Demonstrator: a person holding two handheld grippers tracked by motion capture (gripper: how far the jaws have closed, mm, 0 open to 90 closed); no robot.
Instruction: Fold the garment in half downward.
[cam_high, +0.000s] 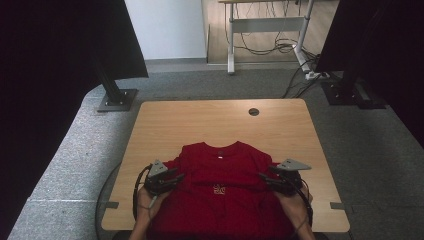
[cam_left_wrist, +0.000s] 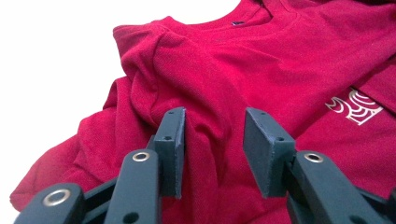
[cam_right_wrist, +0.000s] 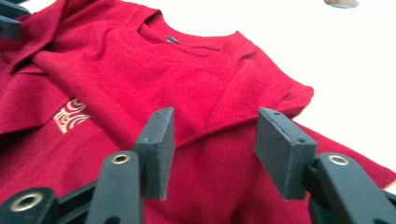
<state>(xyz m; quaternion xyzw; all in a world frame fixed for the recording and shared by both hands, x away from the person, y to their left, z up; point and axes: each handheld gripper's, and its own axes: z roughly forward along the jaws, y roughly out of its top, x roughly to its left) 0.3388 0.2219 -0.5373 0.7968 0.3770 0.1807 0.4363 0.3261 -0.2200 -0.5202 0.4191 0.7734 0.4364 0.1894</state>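
Red T-shirt (cam_high: 220, 195) lies on the near part of the wooden table (cam_high: 200, 125), with its neck pointing away from the person and its bottom end hanging over the near edge. It has a small gold picture (cam_high: 219, 189) on the chest and a little label (cam_high: 220, 153) inside the neck. Both sleeves are folded in a bit, and the cloth is bunched and wrinkly near the shoulders.

At the shirt's left side sits the left gripper (cam_high: 176, 177), held in the person's left hand (cam_high: 146, 201). In the left gripper view, its two black jaws stand apart over a bumpy fold of red cloth by the sleeve. The cloth lies between them, but the pads do not squeeze it.

At the shirt's right side sits the right gripper (cam_high: 264, 177), held in the right hand (cam_high: 296, 202). In the right gripper view, its jaws are also apart, with the folded sleeve edge just past them. Nothing is pinched there either. The tip of the other gripper peeks in at the top left corner of that view.

A small round hole (cam_high: 254, 111) is in the far part of the table, well apart from the shirt. Grey carpet (cam_high: 65, 165) lies all around the table. Farther back stand a desk frame (cam_high: 270, 30) with cables (cam_high: 280, 47) and two dark stands.
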